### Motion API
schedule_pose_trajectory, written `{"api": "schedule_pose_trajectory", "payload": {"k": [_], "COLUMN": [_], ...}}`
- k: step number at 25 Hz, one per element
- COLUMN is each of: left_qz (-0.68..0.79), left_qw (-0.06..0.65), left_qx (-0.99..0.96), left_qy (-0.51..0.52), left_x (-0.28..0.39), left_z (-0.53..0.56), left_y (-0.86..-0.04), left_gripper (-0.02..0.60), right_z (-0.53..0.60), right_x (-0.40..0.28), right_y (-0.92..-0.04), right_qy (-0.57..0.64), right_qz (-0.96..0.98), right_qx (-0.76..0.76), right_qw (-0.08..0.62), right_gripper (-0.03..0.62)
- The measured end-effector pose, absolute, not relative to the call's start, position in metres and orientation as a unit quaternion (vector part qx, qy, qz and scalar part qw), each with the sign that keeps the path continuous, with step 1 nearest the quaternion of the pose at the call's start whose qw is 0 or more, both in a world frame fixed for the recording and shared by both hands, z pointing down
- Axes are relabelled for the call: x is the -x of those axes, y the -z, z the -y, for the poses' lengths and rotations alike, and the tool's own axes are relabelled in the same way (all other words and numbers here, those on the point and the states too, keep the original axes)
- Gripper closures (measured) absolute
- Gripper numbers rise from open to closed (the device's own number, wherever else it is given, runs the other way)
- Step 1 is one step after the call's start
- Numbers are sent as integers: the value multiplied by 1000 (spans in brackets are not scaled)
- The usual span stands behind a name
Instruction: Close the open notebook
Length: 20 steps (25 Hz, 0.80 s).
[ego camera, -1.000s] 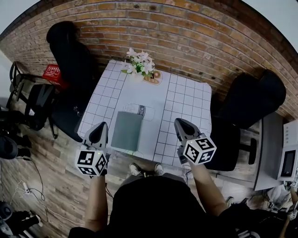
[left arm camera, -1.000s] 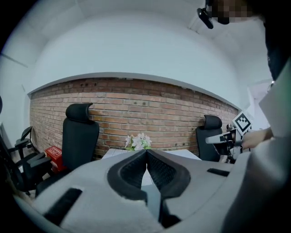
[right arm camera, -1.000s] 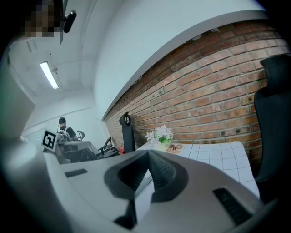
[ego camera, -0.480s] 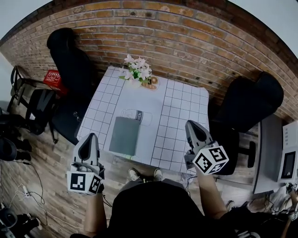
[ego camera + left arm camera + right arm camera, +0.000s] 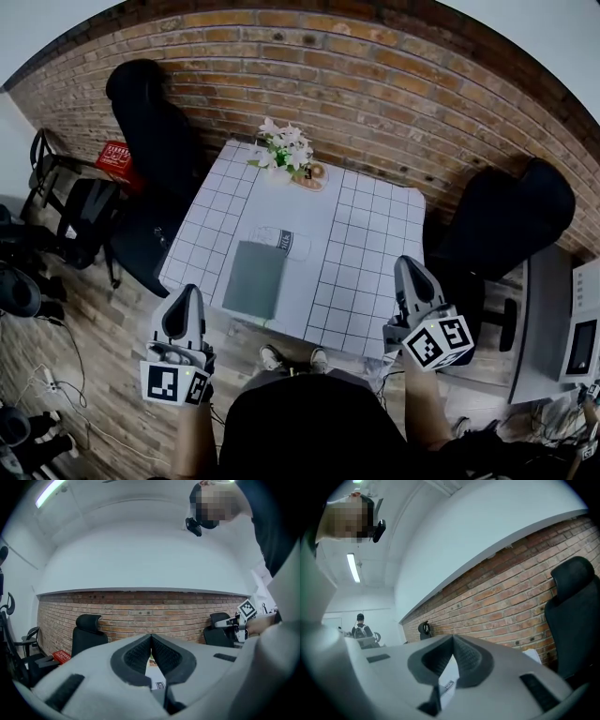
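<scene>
Grey-green notebook [image 5: 253,279] lies flat, probably closed, near the front of the table [image 5: 367,234], while the left gripper [image 5: 186,292] and right gripper [image 5: 410,263] hang with jaws pressed together, empty, so 1 low swing could knock it off.

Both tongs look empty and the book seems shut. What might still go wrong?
The grey-green closed notebook lies near the white gridded table's front edge; a stray swing of the shut left tongs or right tongs might nudge it off. The white cylinder with a dark band, lying on its side by the notebook, might roll if bumped.
</scene>
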<state>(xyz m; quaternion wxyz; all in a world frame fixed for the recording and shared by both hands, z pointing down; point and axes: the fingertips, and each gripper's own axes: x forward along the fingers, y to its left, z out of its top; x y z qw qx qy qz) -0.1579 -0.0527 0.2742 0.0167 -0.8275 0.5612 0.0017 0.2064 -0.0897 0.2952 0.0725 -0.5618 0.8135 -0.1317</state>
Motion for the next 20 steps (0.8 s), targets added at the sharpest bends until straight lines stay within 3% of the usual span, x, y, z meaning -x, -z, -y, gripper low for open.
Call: {"api": "schedule_pose_trajectory", "payload": {"k": [20], "left_qz": [-572], "left_qw": [3], "left_qx": [820], "left_qy": [-20], "left_x": [171], "left_z": [32], "left_y": [-284], "left_gripper": [555], "right_z": [76], "right_x": [-178], "right_y": [-274], "right_qy": [57], "right_qz": [-831], "right_qx": [551], "right_qw": [51], "right_gripper": [580]}}
